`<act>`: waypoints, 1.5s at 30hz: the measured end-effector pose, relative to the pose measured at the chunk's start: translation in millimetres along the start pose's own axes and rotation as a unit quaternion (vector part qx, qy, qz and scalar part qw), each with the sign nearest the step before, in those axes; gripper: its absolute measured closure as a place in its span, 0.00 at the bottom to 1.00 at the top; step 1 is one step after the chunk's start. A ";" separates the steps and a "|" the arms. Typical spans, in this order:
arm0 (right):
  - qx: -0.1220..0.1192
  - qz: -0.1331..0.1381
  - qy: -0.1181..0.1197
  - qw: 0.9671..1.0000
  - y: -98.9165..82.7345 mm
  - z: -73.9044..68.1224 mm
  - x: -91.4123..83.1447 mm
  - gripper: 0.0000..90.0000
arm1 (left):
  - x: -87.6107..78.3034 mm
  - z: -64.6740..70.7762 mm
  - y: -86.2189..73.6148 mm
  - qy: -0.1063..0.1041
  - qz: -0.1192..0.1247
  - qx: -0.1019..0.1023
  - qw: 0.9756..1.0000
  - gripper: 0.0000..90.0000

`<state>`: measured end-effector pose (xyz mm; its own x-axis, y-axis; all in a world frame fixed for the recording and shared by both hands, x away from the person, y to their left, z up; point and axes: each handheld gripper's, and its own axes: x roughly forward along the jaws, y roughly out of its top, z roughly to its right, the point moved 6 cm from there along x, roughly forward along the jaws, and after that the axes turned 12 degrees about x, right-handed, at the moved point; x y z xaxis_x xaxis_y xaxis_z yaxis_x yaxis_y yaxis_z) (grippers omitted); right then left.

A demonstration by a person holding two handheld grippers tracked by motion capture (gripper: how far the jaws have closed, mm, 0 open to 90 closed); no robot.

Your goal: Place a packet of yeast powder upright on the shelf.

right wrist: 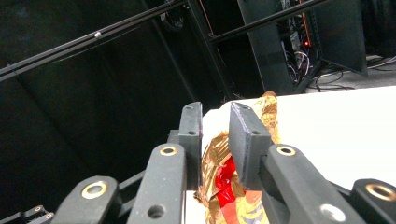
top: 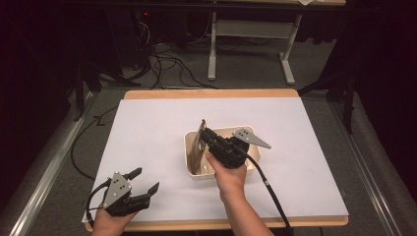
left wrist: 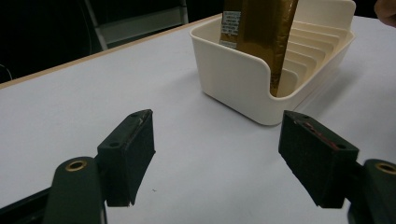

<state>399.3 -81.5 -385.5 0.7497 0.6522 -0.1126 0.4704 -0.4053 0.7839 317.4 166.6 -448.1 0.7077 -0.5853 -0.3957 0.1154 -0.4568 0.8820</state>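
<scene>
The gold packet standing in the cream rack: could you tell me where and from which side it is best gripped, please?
Grip the gold packet by its top edge, from above: it stands on end in the slotted rack, whose walls screen its lower half. The right gripper is there.

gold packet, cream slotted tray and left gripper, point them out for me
gold packet (left wrist: 261, 32), left gripper view, its flat side
cream slotted tray (left wrist: 233, 79), left gripper view, near wall
left gripper (top: 142, 181), high view, between its fingertips

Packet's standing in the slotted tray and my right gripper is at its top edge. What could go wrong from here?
1. The gold packet stands tall above the cream tray; with the right gripper jaws slightly apart around its top, it may tip or slump.
2. Pulling away could snag the foil and drag the light tray.
3. The left gripper sits open, far from the tray, so nothing steadies it.
</scene>
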 end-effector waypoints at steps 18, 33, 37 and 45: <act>-0.037 -0.023 0.000 0.999 1.3 -5.4 -2.8 0.62 | 0.5 0.0 -0.1 0.000 -0.001 0.001 1.000 0.30; -0.093 -0.059 -0.035 0.993 0.3 1.7 -23.1 0.42 | 0.0 -3.4 -1.1 0.002 -0.001 -0.001 1.000 0.30; -0.106 -0.061 -0.049 0.991 5.0 12.4 -39.5 0.41 | -0.2 -4.7 -1.6 0.003 -0.002 -0.002 1.000 0.30; -0.136 -0.060 -0.089 0.985 14.7 42.7 -79.2 0.34 | 2.9 -3.4 -3.7 0.000 -0.010 -0.001 1.000 0.30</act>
<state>366.7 -166.5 -391.1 0.7779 0.5517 -0.3008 0.4361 -0.1294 0.8906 321.4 168.9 -451.7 0.7054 -0.5764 -0.4125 0.1310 -0.4660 0.8750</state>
